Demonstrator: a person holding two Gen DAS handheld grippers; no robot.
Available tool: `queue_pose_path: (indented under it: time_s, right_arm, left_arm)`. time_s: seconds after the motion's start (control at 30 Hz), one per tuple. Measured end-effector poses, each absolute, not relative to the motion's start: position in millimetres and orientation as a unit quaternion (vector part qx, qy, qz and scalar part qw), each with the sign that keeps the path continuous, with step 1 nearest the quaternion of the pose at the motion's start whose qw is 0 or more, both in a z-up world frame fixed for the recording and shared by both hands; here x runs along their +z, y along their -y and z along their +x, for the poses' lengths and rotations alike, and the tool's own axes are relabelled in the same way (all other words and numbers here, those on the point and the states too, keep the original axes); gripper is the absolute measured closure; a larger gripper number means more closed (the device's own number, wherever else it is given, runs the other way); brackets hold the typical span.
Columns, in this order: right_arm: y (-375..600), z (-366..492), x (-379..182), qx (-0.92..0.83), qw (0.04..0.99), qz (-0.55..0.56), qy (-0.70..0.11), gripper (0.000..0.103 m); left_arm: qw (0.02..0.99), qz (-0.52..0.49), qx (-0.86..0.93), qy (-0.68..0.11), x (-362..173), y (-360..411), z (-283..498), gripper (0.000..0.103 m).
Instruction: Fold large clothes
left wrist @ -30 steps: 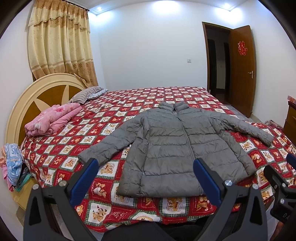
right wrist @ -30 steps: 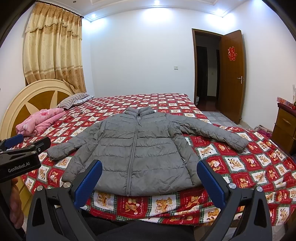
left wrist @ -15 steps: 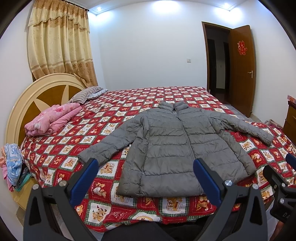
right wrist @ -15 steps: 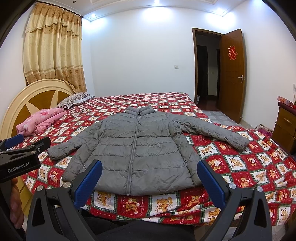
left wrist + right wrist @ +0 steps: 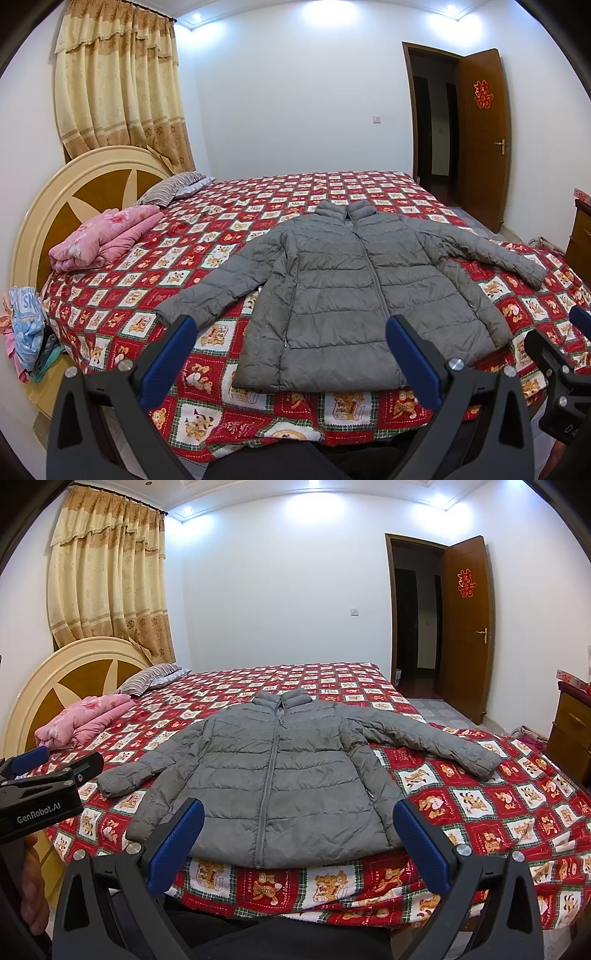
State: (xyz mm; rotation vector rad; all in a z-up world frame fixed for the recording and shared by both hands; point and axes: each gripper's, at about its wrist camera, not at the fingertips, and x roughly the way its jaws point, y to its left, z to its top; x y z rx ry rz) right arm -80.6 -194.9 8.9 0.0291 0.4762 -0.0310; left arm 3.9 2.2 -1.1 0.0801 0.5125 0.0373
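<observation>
A grey quilted jacket lies flat and zipped on the bed, collar away from me, both sleeves spread outward, hem at the near edge. My left gripper hangs open in front of the bed edge, short of the hem, its blue pads wide apart and holding nothing. In the right wrist view my right gripper is likewise open before the hem, empty. The left gripper's body shows at that view's left edge, with a hand below it.
The bed has a red checked cover with bear prints. A pink folded quilt and a striped pillow lie near the round headboard. Clothes are heaped at the left. A wooden dresser stands right, an open door behind.
</observation>
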Motion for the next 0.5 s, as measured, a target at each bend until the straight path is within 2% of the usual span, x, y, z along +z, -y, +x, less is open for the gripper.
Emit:
queue_pose_path:
  time_s: [0.3,0.5]
  right_arm:
    - [192.1,-77.9,4.1,-0.003,0.971,0.02,-0.238,0.001]
    - [196.4,-53.1,-16.4,0.005,0.969,0.015,-0.247,0.001]
  left_arm:
    - [0.963,0.041,0.01,-0.265,-12.9,-1.7,12.2,0.0]
    - [0.96,0.049,-0.001,-0.275,-31.8,4.6,47.5,0.0]
